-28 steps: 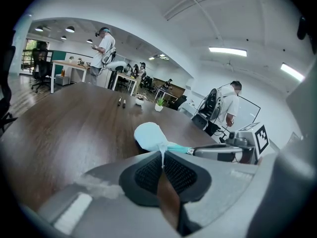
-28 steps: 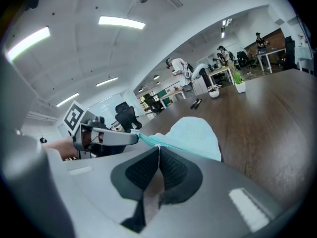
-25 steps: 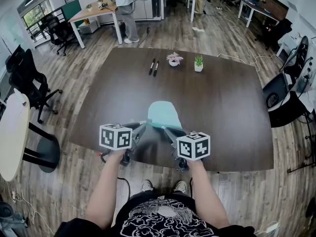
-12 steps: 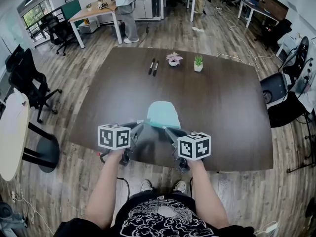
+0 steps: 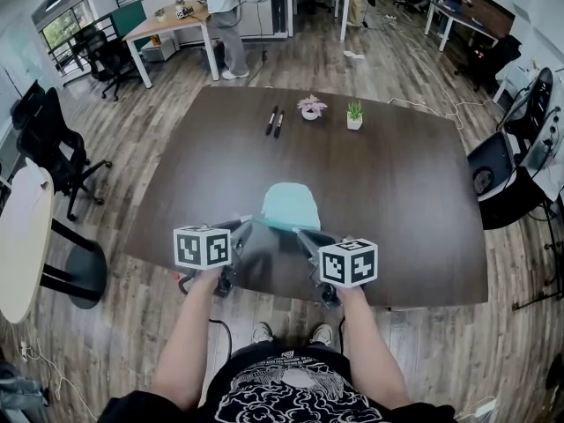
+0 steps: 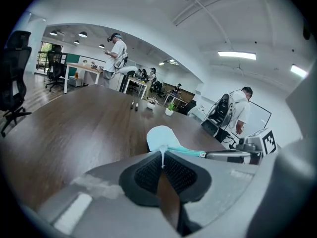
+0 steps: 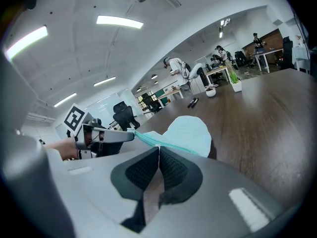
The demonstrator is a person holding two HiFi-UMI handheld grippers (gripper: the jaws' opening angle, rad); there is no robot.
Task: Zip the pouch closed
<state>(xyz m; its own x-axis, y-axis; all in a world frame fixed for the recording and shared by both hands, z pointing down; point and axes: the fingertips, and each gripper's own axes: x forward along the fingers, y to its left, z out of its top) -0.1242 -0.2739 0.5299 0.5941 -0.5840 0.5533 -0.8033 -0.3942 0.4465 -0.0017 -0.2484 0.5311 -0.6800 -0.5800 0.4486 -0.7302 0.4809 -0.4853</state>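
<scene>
Teal pouch (image 5: 291, 205) near the bench's (image 5: 397, 192) six o'clock edge: our left fingers (image 6: 148, 172) pinch its white tab (image 6: 162, 152) at eight o'clock, right fingers (image 7: 141, 170) clamp its zip (image 7: 148, 140) at five, we judge for tautness.

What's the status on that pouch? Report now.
Left tongs shut on pouch zipper edge. Right tongs shut on same edge, other end. Zip state unclear. Pens, plants far across table, not in the way.
</scene>
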